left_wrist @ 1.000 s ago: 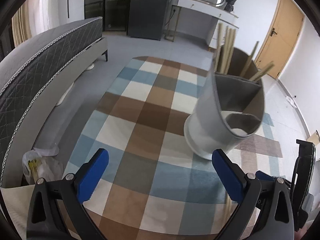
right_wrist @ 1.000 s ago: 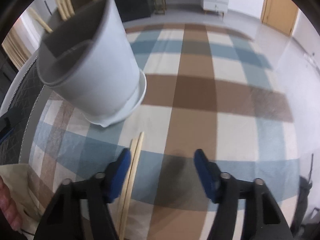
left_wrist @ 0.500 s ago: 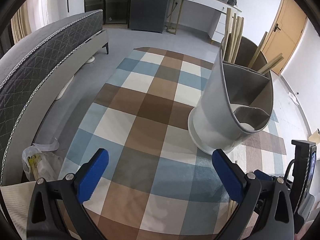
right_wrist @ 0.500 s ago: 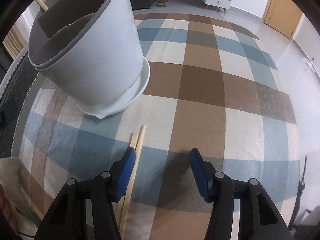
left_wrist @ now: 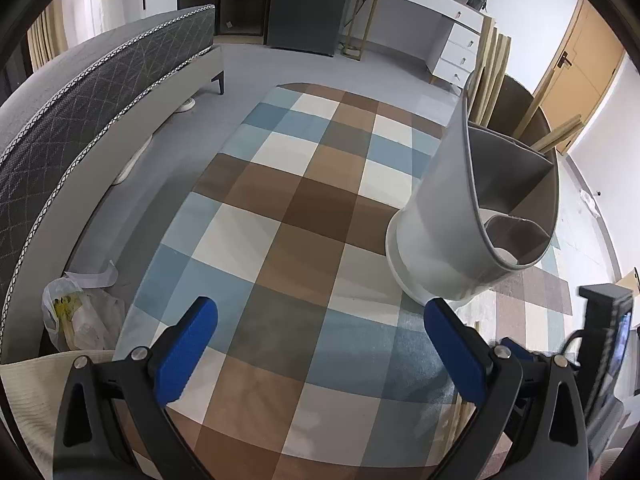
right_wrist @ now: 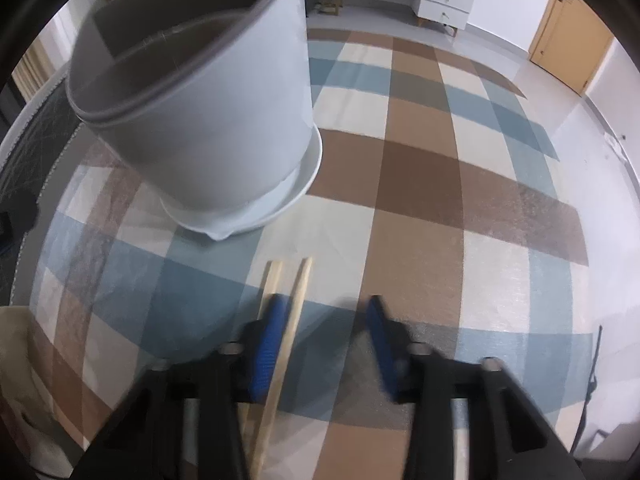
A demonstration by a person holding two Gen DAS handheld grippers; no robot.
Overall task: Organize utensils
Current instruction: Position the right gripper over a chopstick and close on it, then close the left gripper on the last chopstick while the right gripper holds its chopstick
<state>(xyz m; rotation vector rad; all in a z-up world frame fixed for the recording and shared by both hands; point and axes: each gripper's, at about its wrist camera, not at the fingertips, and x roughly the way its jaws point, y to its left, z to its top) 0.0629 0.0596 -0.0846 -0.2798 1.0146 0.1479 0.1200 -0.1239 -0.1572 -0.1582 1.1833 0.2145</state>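
Between the closing right gripper point(right_wrist: 324, 344) fingers: one chopstick point(right_wrist: 294, 316), not yet pinched. Thin, stiff, light, slick; grip mid-shaft. Left gripper point(left_wrist: 320, 344) open, empty.

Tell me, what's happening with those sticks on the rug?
A person is tidying chopsticks into the grey utensil holder standing on the checked rug. The right gripper is low over two loose chopsticks lying on the rug, and its jaws are closing, with one stick between them and nothing gripped yet. The left gripper waits open nearby, holding nothing. Several chopsticks already stand in the holder.
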